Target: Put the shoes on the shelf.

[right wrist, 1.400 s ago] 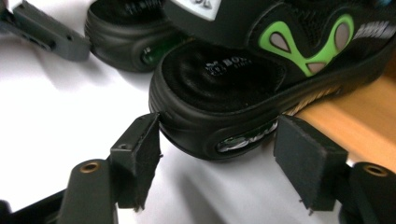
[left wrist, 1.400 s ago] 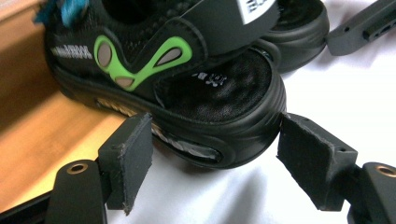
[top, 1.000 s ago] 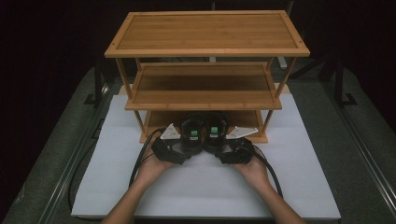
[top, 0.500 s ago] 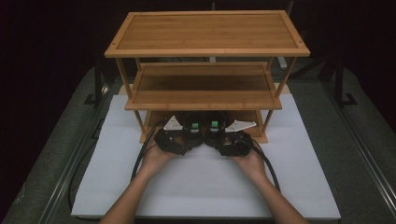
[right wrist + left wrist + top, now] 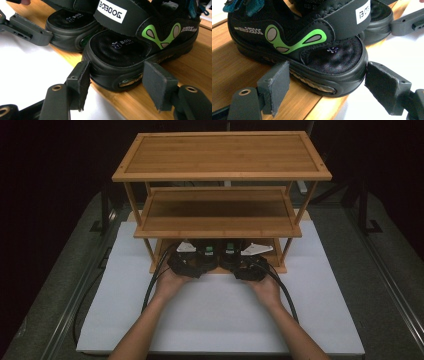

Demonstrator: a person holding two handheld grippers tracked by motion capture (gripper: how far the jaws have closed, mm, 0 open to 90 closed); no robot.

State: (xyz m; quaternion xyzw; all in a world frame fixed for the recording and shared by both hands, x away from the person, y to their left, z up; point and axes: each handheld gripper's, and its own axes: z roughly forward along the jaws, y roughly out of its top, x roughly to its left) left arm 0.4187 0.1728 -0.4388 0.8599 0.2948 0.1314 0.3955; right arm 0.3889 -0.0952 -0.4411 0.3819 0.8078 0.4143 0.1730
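Observation:
Two black sandals with green marks stand side by side, heels toward me, on the bottom board of a bamboo rack (image 5: 220,215). My left gripper (image 5: 327,75) is open, its pads on either side of the left sandal's (image 5: 312,40) heel, with a small gap at the right pad. My right gripper (image 5: 117,72) straddles the right sandal's (image 5: 140,42) heel. Its jaws have just been closing, and the pads stand at the heel's sides without clearly pressing. In the high view, left gripper (image 5: 200,251) and right gripper (image 5: 237,252) reach under the middle shelf.
The rack has three bamboo shelves and stands on a white board (image 5: 225,315) over a grey table. The middle shelf overhangs both grippers. Black cables (image 5: 150,290) loop back beside the forearms. Each sandal's heel juts over the bottom board's front edge (image 5: 329,107).
Both hands moved forward toward the rack, carrying the grippers in under the middle shelf. The grey plates on top of the grippers came into sight.

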